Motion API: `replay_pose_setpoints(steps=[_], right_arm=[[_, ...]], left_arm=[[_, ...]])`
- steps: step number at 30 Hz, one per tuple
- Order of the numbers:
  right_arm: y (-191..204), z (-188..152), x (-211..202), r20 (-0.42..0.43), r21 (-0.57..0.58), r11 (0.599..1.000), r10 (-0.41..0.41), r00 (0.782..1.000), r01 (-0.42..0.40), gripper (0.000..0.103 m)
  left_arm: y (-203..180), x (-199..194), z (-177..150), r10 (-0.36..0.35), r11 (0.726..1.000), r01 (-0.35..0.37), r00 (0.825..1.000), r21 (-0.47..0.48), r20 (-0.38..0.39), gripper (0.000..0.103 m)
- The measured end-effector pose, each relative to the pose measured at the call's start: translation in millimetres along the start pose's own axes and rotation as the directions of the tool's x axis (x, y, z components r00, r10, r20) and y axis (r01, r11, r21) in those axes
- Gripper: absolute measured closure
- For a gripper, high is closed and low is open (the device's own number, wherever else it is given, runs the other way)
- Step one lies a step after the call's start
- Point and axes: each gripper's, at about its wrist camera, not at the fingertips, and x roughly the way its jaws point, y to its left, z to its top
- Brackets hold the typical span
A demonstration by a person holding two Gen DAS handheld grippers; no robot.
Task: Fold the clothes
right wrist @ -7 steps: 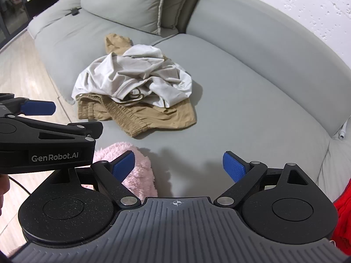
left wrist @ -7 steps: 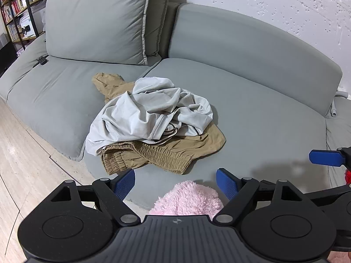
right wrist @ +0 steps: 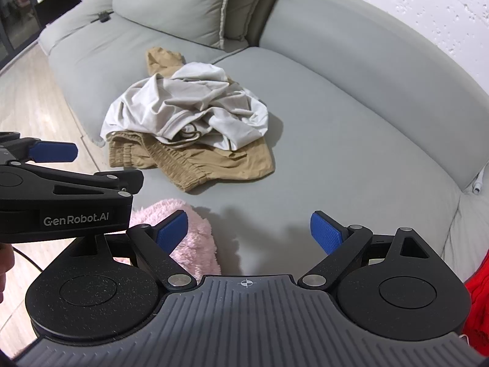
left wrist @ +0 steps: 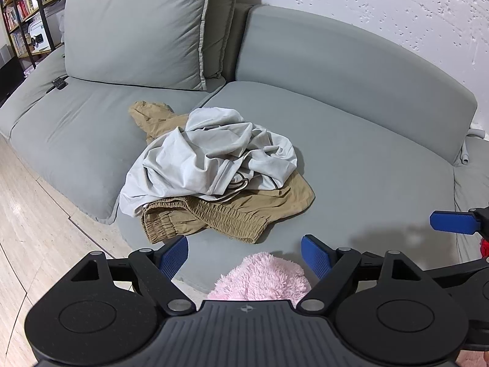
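Both the left tool and right tool hover spread and empty over the sofa, where the limp, light grey shirt lies crumpled atop tan shorts, best pinched at a hem edge.

Crumpled white shirt atop tan shorts, grey sofa

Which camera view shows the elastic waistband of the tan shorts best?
The left wrist view. There the tan shorts' waistband runs nearly whole, unhidden, below the pale grey garment. The right wrist view shows the waistband too, but more foreshortened, with its left end near the left gripper's body.
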Motion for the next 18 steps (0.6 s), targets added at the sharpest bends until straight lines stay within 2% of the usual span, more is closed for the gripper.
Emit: replay_pose_setpoints(steps=[18], right_arm=[[3.6, -1.2, 3.4, -0.002, 0.003, 1.000, 0.005, 1.000, -0.005, 0.012]], left_arm=[[1.6, 3.0, -2.8, -0.005, 1.000, 0.005, 1.000, -0.002, -0.001, 0.023]])
